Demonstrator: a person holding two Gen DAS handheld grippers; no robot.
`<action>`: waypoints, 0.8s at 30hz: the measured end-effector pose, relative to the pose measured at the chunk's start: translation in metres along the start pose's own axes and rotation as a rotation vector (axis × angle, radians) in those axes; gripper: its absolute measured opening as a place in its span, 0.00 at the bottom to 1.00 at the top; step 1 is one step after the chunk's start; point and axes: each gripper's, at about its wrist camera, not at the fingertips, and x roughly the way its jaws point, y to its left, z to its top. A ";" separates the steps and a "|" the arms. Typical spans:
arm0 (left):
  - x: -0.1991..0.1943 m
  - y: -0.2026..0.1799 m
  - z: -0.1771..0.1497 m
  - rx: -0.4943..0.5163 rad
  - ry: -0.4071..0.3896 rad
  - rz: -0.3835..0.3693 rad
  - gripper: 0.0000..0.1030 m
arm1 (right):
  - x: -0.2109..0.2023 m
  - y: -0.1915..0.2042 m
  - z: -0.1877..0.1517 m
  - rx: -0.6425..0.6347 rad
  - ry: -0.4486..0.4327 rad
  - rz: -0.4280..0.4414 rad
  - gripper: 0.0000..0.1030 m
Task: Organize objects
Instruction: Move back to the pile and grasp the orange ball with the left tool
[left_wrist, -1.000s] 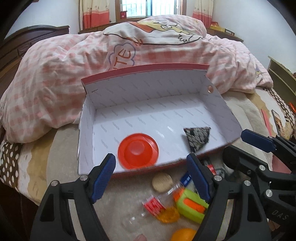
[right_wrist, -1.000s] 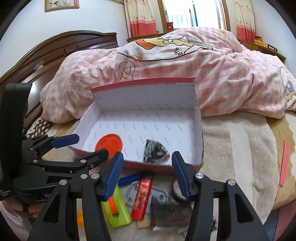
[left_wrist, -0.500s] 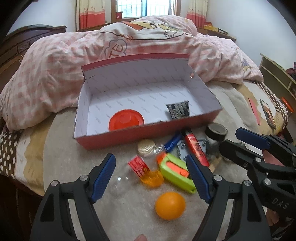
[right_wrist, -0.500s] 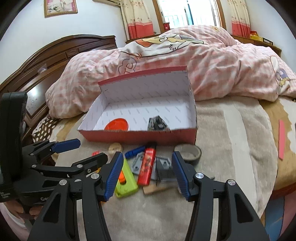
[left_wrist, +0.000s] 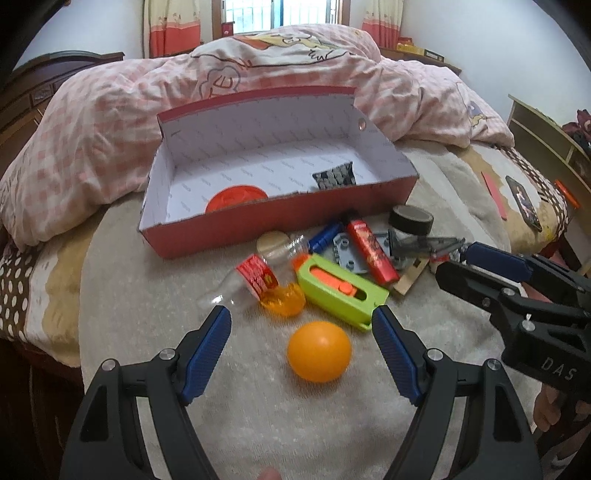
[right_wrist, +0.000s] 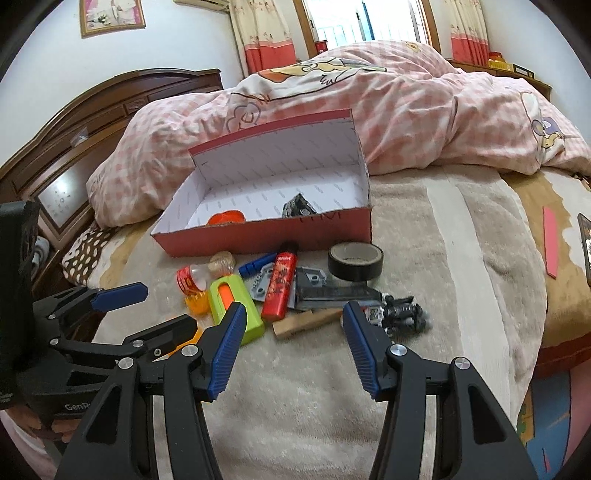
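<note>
Both grippers hang above the bed, jaws spread wide, nothing between them. The left gripper (left_wrist: 301, 325) is over the beige blanket (left_wrist: 258, 424), with the orange ball (left_wrist: 318, 350) lying just ahead of its fingertips. The right gripper (right_wrist: 293, 317) sits beside it to the right, facing the pile of loose objects.

Red box (left_wrist: 258, 229), white inside, stands open on the blanket against the pink checked quilt (left_wrist: 92, 122). Inside it: a red round lid (left_wrist: 236, 195) toward the left and a dark patterned pouch (left_wrist: 334, 176) toward the right.

Loose items lie just in front of the box:
- green and orange cutter (left_wrist: 341, 291), next to the ball
- clear plastic bottle (left_wrist: 251, 280) with red label, on its side, an orange cap-like piece (left_wrist: 282, 301) touching it
- red tube (right_wrist: 279, 286), lying across grey metal plates (right_wrist: 314, 277)
- blue pen-like piece (right_wrist: 256, 264)
- roll of black tape (right_wrist: 355, 260), right of the tube
- wooden block (right_wrist: 306, 323) and a small dark toy figure (right_wrist: 400, 314), nearest the right gripper
- small tan round lid (right_wrist: 222, 261), touching the box front
</note>
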 end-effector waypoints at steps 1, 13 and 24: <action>0.001 0.000 -0.002 -0.001 0.005 0.000 0.77 | 0.001 -0.001 -0.001 0.002 0.004 0.000 0.54; 0.020 0.001 -0.006 -0.026 0.017 0.003 0.77 | 0.009 -0.007 -0.010 0.015 0.034 0.002 0.54; 0.031 0.004 -0.011 -0.037 0.033 -0.005 0.77 | 0.017 -0.019 -0.018 0.043 0.058 -0.001 0.54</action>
